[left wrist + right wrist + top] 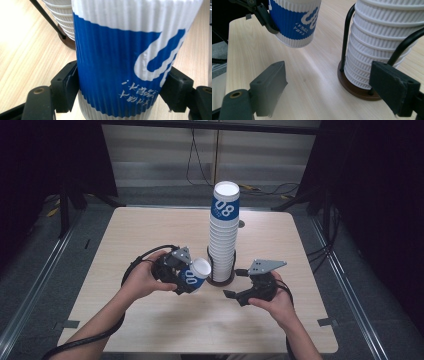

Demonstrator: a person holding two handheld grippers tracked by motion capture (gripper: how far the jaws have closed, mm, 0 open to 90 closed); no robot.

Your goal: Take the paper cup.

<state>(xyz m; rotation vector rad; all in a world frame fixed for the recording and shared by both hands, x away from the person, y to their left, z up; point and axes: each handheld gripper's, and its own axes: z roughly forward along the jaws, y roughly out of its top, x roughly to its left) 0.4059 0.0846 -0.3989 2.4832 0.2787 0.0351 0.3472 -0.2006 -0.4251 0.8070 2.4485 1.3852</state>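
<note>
A blue-and-white ribbed paper cup [194,275] hangs tilted above the middle of the desk [150,227], just left of the tall cup stack [223,232] in its wire holder [357,86]. I judge it light, thin-walled and easy to crush, its corrugated sleeve offering decent friction; the blue band is the place to take it. My left gripper [184,281] is clenched on exactly that band, a pad on either side. My right gripper [242,282] waits released, jaws wide, beside the stack's base.
</note>
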